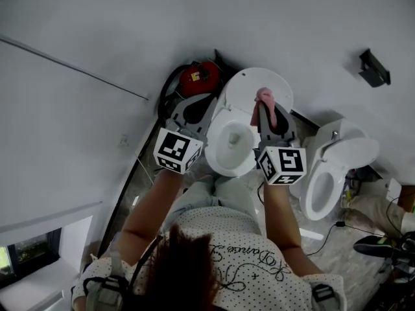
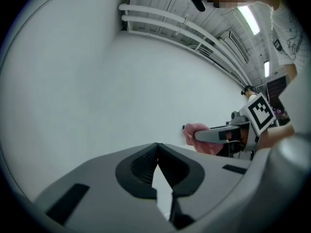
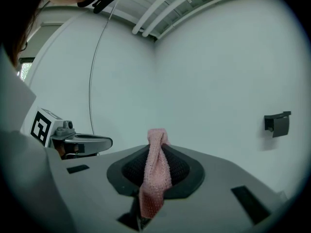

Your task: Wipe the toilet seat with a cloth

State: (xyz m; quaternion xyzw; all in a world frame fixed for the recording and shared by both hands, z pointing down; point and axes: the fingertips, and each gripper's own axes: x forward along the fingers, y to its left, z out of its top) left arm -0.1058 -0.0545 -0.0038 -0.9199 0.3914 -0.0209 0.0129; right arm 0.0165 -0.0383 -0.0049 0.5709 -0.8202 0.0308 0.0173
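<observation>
The right gripper (image 1: 270, 116) has its jaws clamped on a pink cloth (image 1: 264, 98); the cloth stands up out of the closed jaws in a twisted strip and hangs above the far edge of the toilet seat (image 1: 241, 168), in front of the raised lid (image 1: 245, 85); the right gripper view shows the same strip pinched between the pads, with its loose end trailing down towards the camera; the left gripper (image 1: 193, 111) hovers over the seat's left edge, its jaws closed tip to tip with nothing between them; the two grippers are apart, with the open bowl between them; a red canister (image 1: 198, 76) and a black hose sit close against the toilet's far left side, so room is tight there; on the right, a strip of floor (image 1: 305, 233) separates it from a second toilet (image 1: 324, 193); a small black fixture (image 1: 375, 68) is mounted on the wall beyond.
</observation>
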